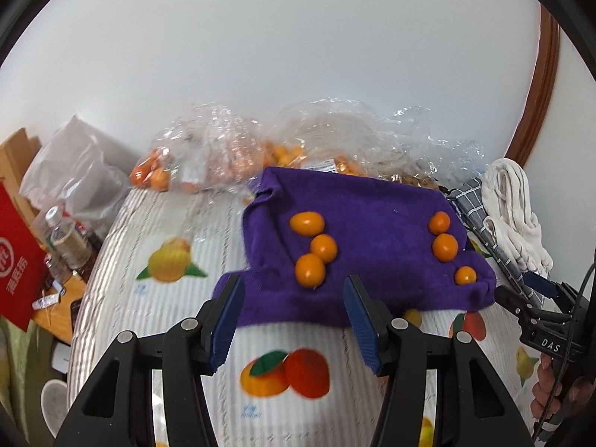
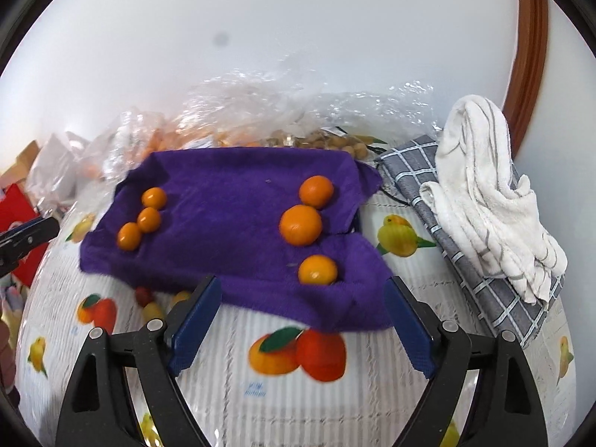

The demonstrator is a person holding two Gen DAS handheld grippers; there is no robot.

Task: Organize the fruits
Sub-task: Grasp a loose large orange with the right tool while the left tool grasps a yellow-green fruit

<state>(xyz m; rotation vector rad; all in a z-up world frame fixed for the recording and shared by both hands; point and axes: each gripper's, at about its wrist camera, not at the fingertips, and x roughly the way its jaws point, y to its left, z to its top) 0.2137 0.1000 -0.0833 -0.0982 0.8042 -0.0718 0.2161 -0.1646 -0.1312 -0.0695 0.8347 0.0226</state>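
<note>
Both grippers' fingers stand apart, empty: left gripper (image 1: 294, 320) partly open, right gripper (image 2: 303, 326) wide. Six small oranges (image 2: 301, 224) lie beyond them on a purple towel (image 2: 231, 201). Only the left view shows bottles (image 1: 69, 238); bagged fruit (image 1: 238, 152) is blurred.

The near strip of the bench (image 2: 335, 409), covered in a white ribbed cloth printed with fruit, lies bare in front of both claws and gives open room up to the rumpled purple towel (image 2: 231, 201). On that towel, a broad empty lane runs down the middle between a row of three small oval orange fruits (image 1: 312, 247) on the left and three round orange fruits (image 2: 301, 223) on the right. Behind it, crinkled clear plastic bags of fruit (image 1: 231, 149) block the way along the white wall. To the right, a folded grey checked cloth (image 2: 484, 260) with a heaped white striped towel (image 2: 484, 193) on top closes that side.
</note>
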